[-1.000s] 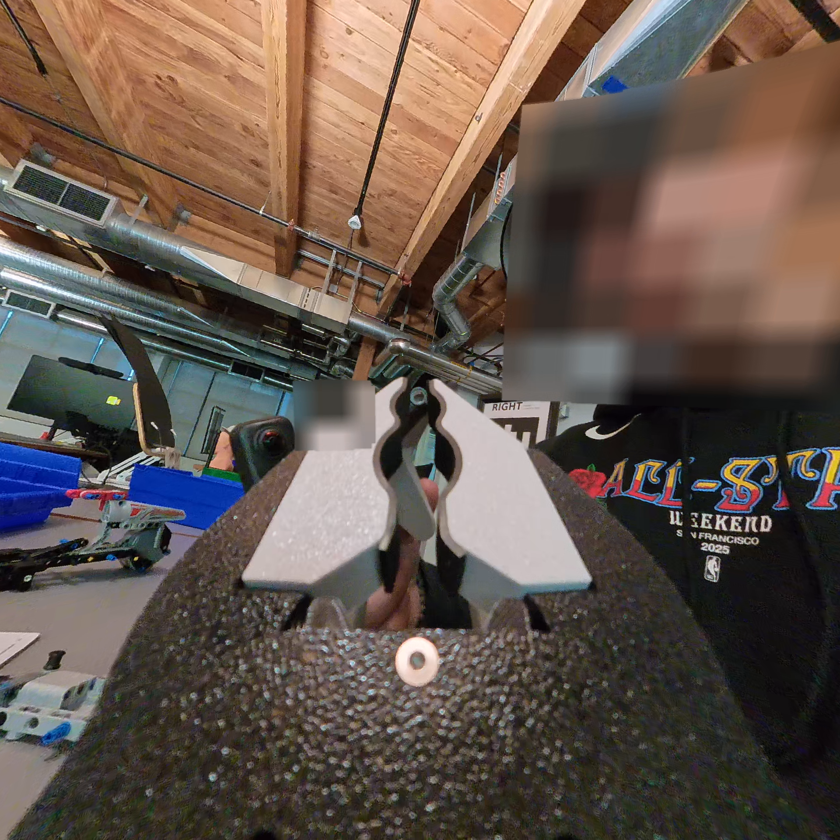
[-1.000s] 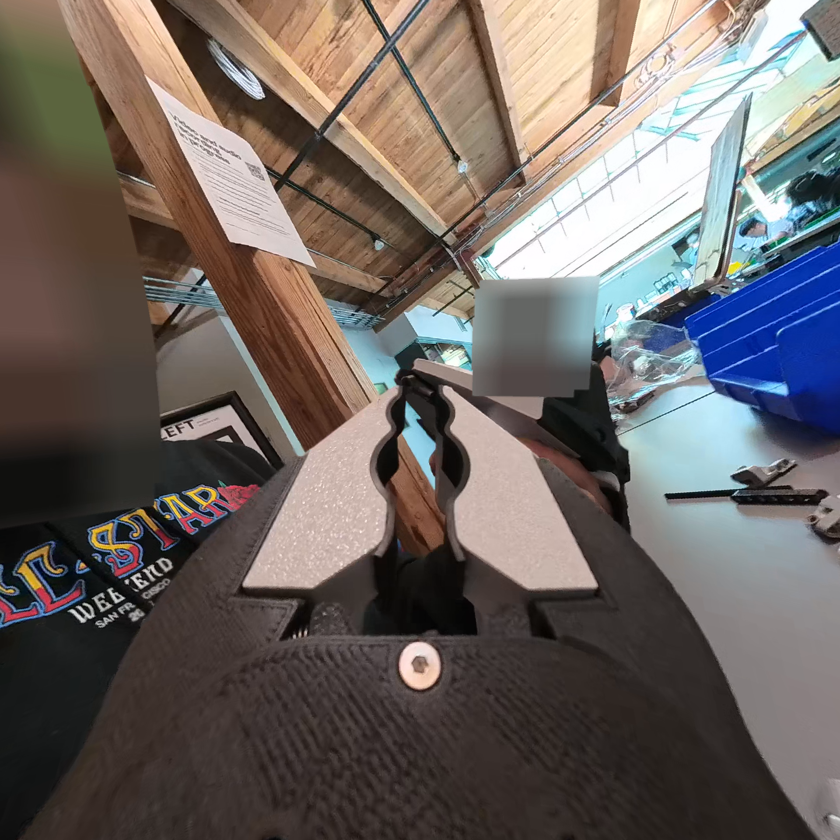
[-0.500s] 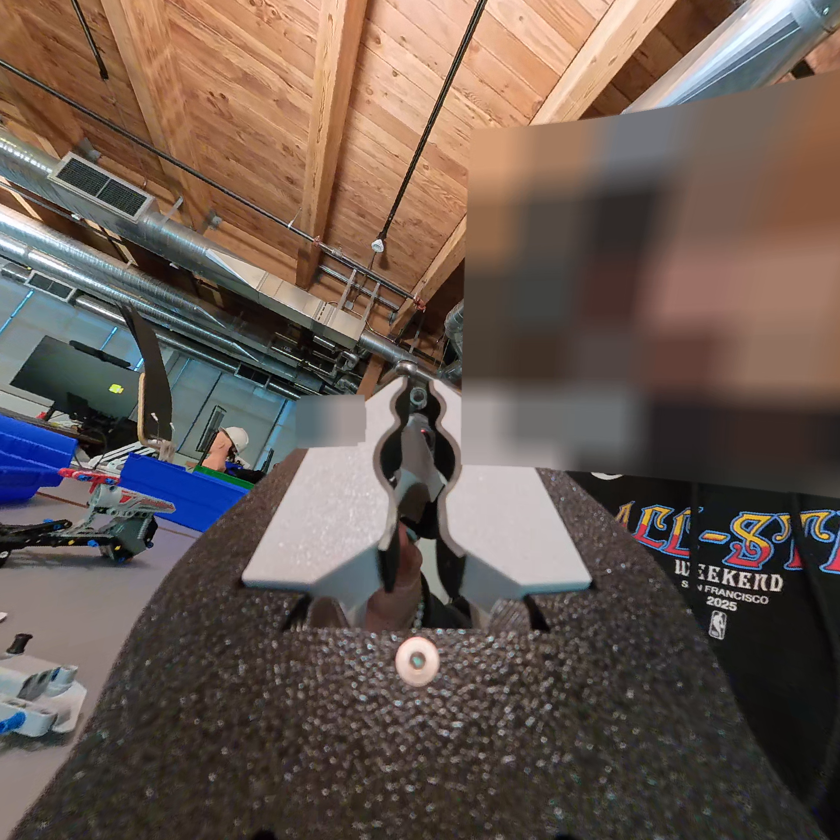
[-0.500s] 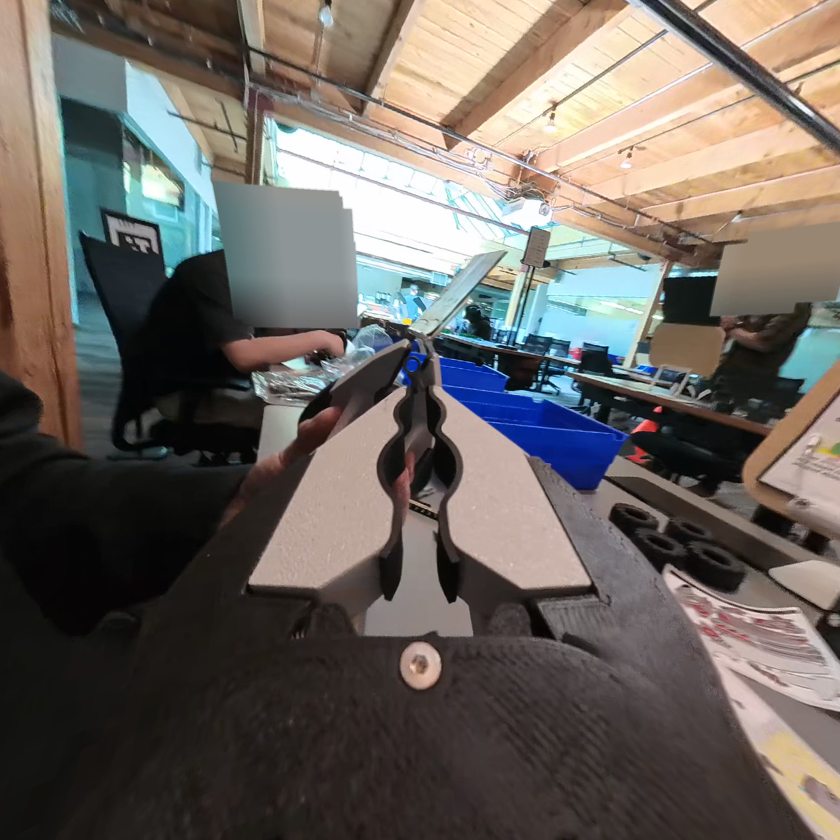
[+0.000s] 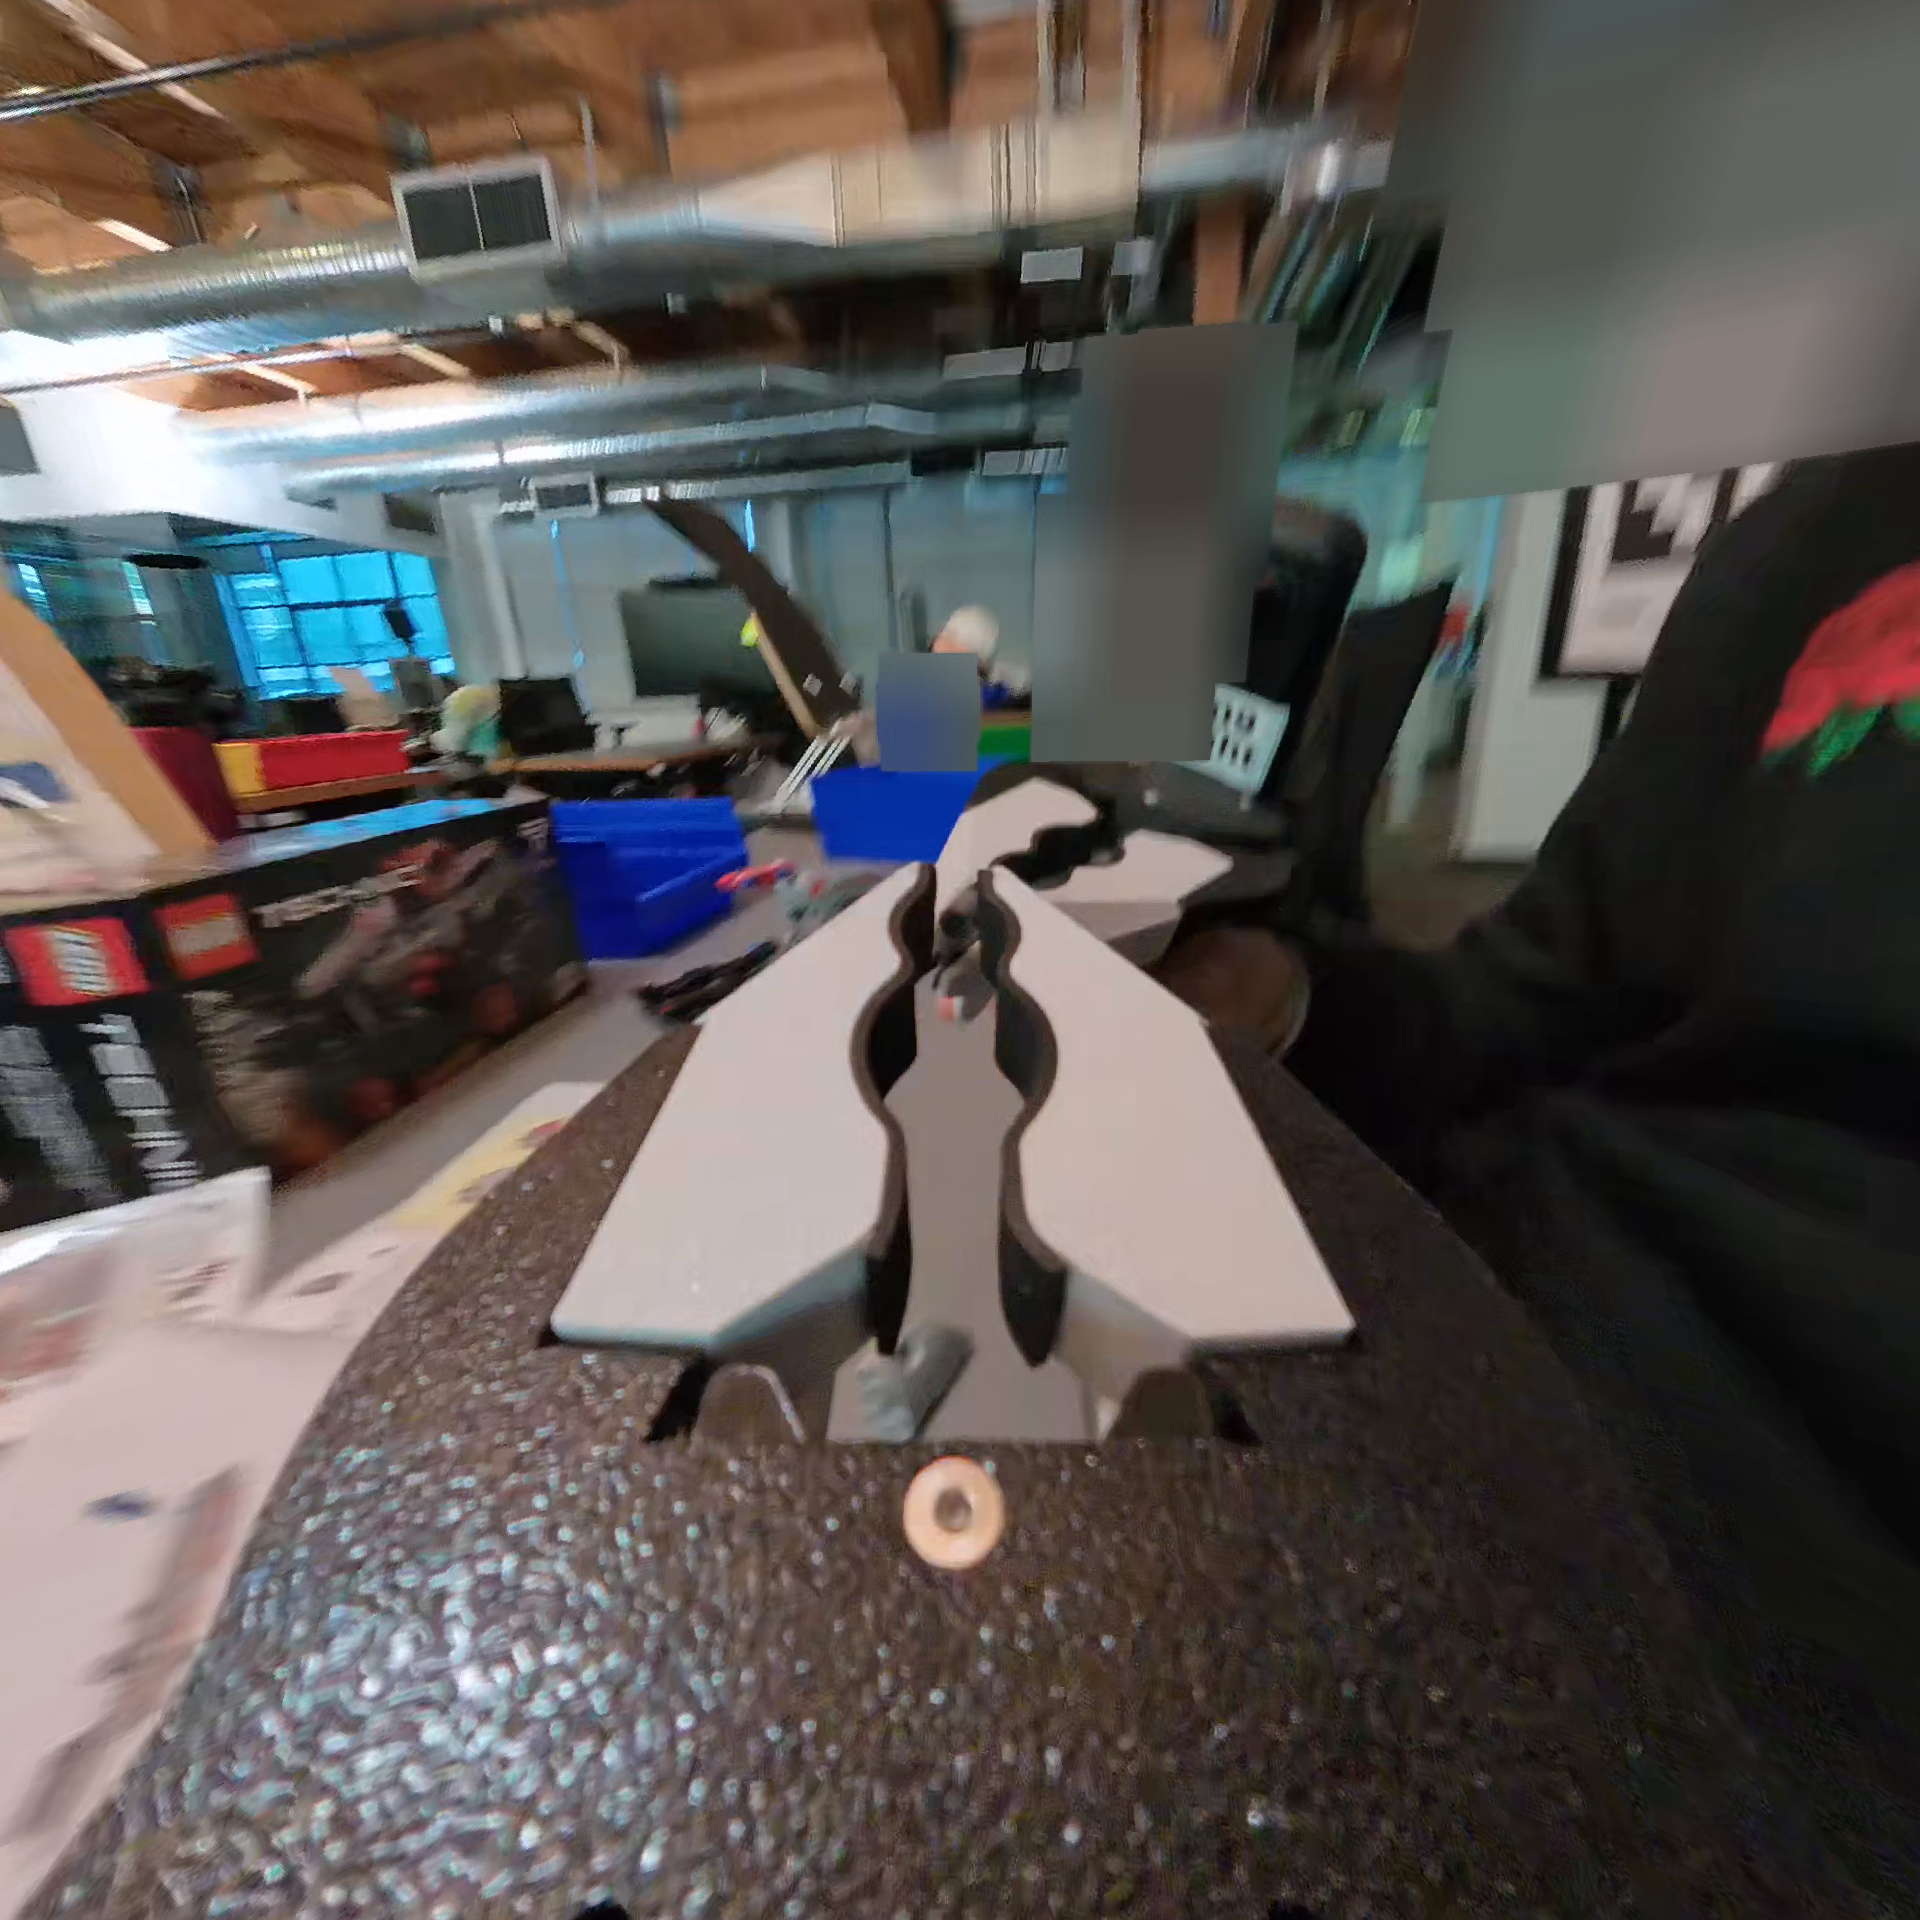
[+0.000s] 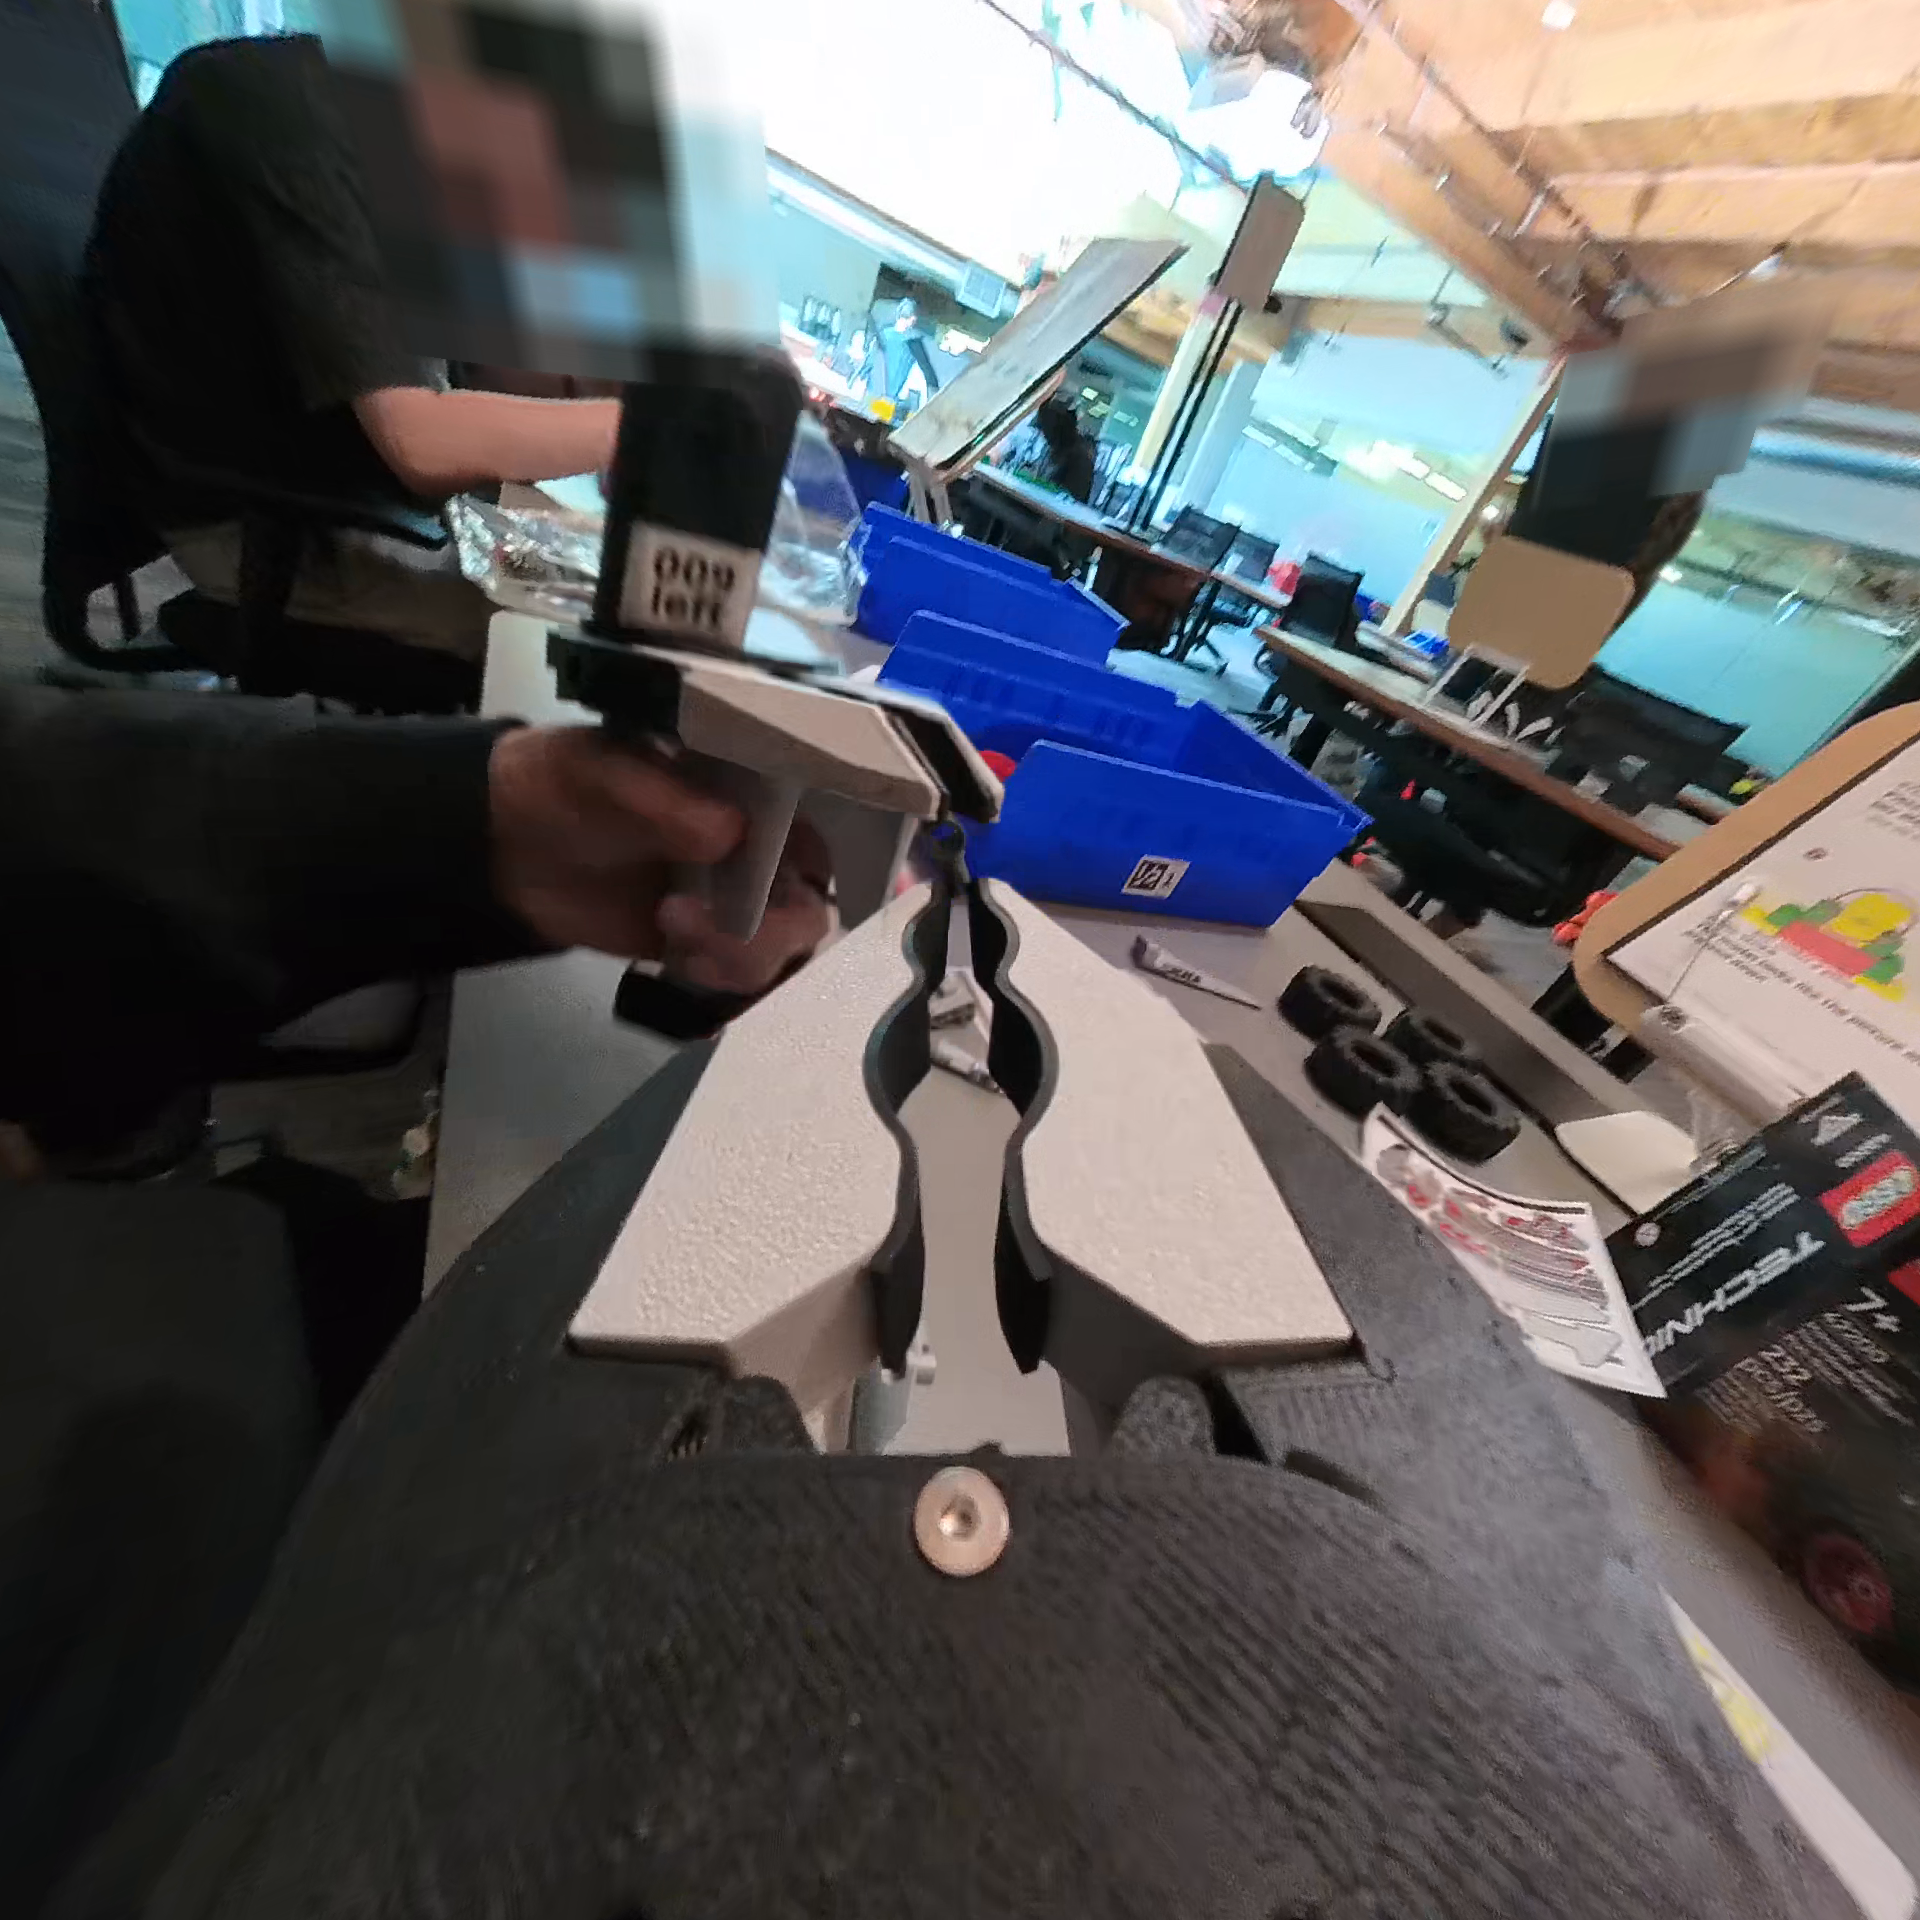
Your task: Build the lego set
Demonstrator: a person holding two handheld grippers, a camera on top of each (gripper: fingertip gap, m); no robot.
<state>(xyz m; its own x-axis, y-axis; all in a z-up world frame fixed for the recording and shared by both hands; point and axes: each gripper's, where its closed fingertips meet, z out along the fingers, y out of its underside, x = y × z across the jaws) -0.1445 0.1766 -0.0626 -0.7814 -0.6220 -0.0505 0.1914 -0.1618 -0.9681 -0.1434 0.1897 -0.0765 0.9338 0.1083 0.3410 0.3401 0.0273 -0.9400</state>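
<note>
Both grippers, left gripper [image 5: 954,899] and right gripper [image 6: 954,902], pinch one small dark Lego piece [image 6: 951,831] together; uneven pulling could drop it.

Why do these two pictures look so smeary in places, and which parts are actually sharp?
Left wrist view: motion blur smears the ceiling pipes, the toy box and the papers; the left claw stays crisp. Right wrist view: the windows are blown out white, the edges are blurred and bent by the wide lens, while the right claw and the black tyres look fairly sharp.
</note>
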